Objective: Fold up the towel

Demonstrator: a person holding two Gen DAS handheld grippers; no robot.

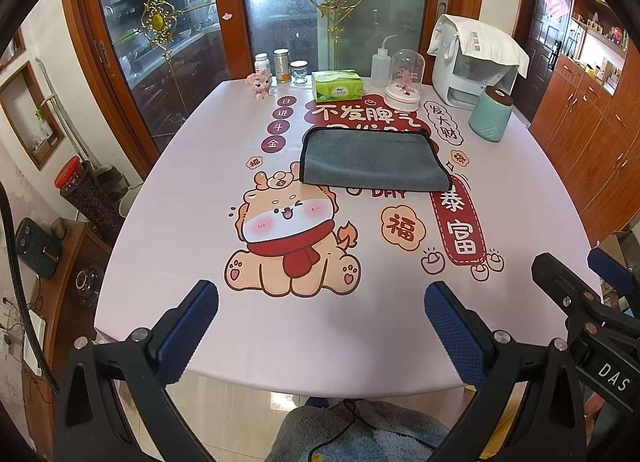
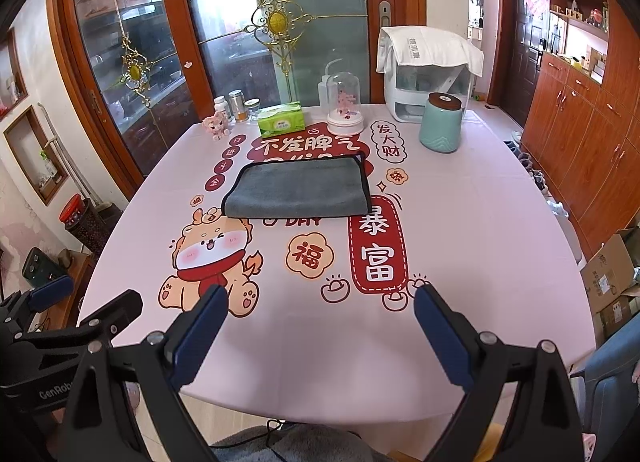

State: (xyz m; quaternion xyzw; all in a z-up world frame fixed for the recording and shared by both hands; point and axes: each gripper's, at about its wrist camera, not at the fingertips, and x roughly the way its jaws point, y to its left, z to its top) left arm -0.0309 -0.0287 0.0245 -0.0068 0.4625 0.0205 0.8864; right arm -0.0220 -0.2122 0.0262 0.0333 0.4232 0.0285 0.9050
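A plain grey microfibre towel [image 1: 374, 160] with dark edging lies on a pale pink tablecloth [image 1: 192, 190] printed with an orange cartoon dragon [image 1: 288, 238] and red banners.

Left gripper [image 1: 320, 326]: black angular frame, two fingers wearing blue pads [image 1: 188, 332] with a fine knurled texture. Round silver screws [image 1: 140, 335] showing at the finger joints.

Right gripper [image 2: 320, 336]: same build, black arms carrying dark blue pads [image 2: 200, 336], silver screw heads [image 2: 155, 338] sitting at the pivots.

Markings: white letters "DAS" showing on the right gripper's black body in the left wrist view; "GenRob" lettering, cut off, showing on the left gripper's body in the right wrist view.
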